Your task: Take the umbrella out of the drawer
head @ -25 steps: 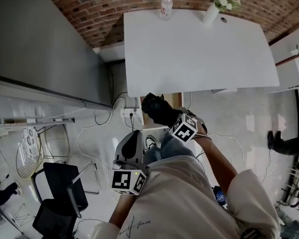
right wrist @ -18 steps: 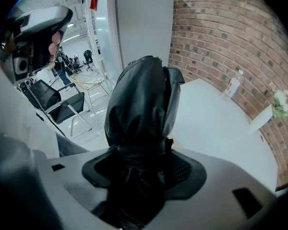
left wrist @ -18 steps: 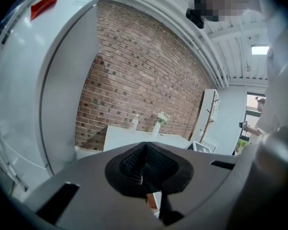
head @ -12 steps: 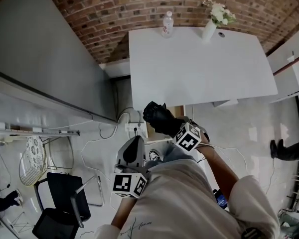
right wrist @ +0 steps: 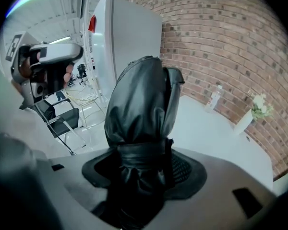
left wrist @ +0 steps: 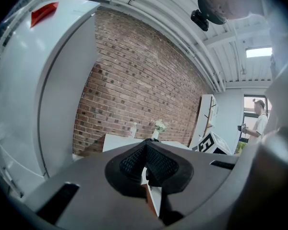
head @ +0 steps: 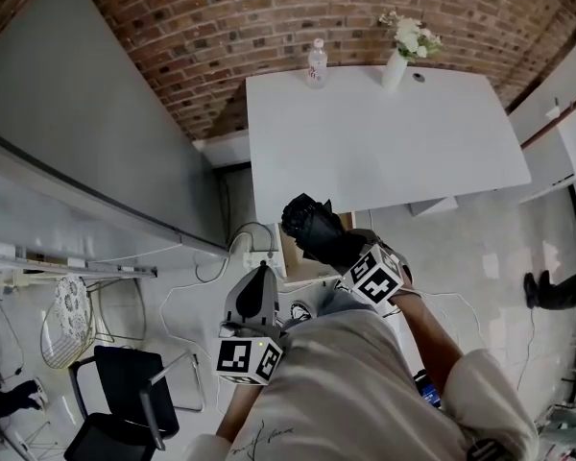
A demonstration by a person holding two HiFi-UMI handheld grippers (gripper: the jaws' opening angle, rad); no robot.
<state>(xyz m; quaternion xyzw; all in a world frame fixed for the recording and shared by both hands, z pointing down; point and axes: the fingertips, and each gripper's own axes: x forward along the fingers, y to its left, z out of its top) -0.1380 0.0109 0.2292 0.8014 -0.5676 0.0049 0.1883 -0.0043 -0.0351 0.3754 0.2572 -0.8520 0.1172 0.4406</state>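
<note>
Since the right gripper [head: 334,246] clamps the folded umbrella [head: 307,224] aloft toward the table [head: 384,142] at twelve o'clock, removal seems done; the left gripper [head: 259,279] has its jaws together, empty.

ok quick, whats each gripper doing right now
left gripper: closed, jaw tips together, holding nothing
right gripper: closed on the black folded umbrella

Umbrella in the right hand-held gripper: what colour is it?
Black all over, folded and strapped shut. The umbrella shows best in the right gripper view.
</note>
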